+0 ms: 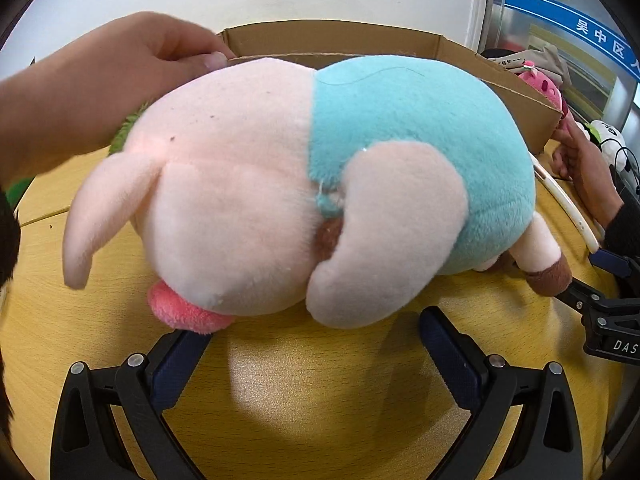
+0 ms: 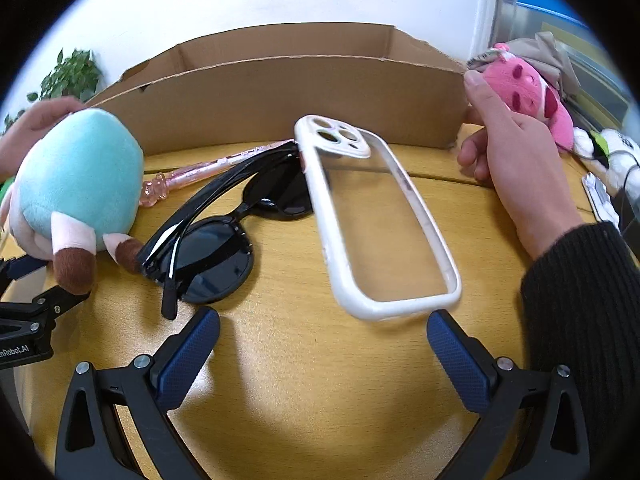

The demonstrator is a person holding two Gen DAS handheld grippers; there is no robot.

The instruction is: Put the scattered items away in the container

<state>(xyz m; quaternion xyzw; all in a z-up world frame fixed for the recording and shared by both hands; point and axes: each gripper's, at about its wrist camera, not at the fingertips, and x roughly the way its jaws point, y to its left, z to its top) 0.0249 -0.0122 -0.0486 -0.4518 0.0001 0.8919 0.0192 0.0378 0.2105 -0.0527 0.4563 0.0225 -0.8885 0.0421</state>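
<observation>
Just ahead of the spread, empty left gripper [image 1: 316,344] a fuzzy pink-and-teal plush pig [image 1: 312,184] lies on the smooth yellow tabletop [image 1: 320,400]. The right gripper [image 2: 324,332] also gapes with nothing between its blue ridged pads; ahead lie a white-rimmed clear phone case [image 2: 380,216], glossy black sunglasses [image 2: 232,232], perhaps a pink plastic pen [image 2: 192,172], then the corrugated cardboard box [image 2: 304,96].

"DAS" on right claw [image 1: 612,334], "nRobot.AI" on left claw [image 2: 16,350]
</observation>
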